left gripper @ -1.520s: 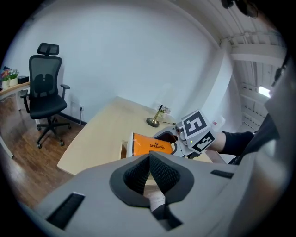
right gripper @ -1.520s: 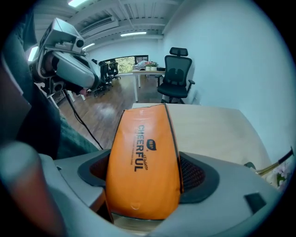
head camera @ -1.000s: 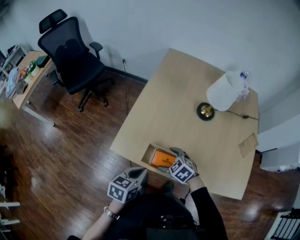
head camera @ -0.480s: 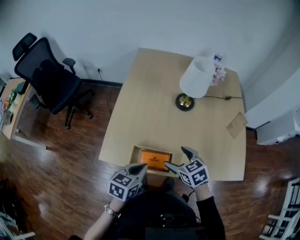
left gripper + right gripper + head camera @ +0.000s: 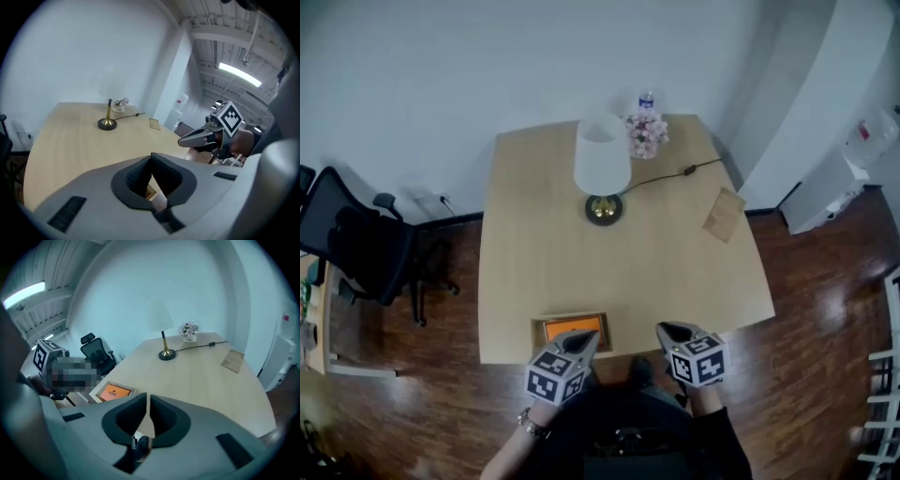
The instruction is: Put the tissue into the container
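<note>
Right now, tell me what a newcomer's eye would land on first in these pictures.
The lamp with its white shade stands out at the far middle of the table, pink flowers beside it. At the near edge lies a shallow wooden container with an orange inside, close by the left gripper. The right gripper, jaws closing on nothing, hangs at that edge too.

A lamp (image 5: 602, 159) stands far back on the desk (image 5: 675, 272), flowers (image 5: 647, 134) and a bottle (image 5: 646, 98) behind it. A chair (image 5: 356, 248) stands apart.
</note>
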The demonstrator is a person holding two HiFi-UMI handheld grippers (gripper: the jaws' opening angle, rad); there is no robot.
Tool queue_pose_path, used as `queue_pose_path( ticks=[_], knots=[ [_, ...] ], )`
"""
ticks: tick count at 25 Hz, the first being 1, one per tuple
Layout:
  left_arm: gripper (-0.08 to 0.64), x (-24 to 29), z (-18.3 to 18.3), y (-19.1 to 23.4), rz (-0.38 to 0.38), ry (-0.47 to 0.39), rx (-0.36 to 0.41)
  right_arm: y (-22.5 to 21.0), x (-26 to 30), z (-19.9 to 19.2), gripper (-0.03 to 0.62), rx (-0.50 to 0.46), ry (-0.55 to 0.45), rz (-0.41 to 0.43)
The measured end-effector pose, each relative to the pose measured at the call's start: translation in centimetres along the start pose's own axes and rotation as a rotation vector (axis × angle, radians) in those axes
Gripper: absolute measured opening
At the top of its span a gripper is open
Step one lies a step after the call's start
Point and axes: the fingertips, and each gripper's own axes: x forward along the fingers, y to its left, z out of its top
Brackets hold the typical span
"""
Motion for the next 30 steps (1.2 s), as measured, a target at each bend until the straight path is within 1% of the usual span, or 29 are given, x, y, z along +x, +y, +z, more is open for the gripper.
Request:
queue_pose_path(
  ticks=[1, 2, 6, 11, 18, 24, 30],
  knots=[
    [-0.006, 0.5, 0.0, -0.3, -0.006, 0.007, 0.008, -0.2, -0.3, -0.2, -0.009, 0.011, -0.008, -0.001],
    [-0.006, 0.9, 0.0, -0.6, -0.013, 0.013, 0.012, -0.3, -0.5, -0.5, -0.016, 0.015, -0.015, -0.001],
    [-0.005, 1.9, 0.0, -1.7, -0.031, 0.033, 0.030, -0.5, -1.1, -1.4, -0.018, 0.000, -0.015, -0.011],
    [-0.006, 2.5, -0.1, -2.4, -0.035, 0.052, 0.046, -1.1, -1.3, -1.6, -0.018, 0.008, -0.015, -0.006],
    [-0.005, 2.5, 0.0, -1.9, 0.007, 0.057, 0.036, -1.6, -1.2, -1.4, -0.018, 0.013, -0.015, 0.002],
    [-0.005, 2.3, 0.1, -1.3, 0.038, 0.047, 0.014, -1.1, -1.0, -1.1, -0.018, 0.004, -0.014, 0.015],
    [-0.006, 2.3, 1.0, -1.4, 0.052, 0.031, 0.013, -1.1, -1.0, -1.0, -0.018, -0.001, -0.013, 0.023]
  ],
)
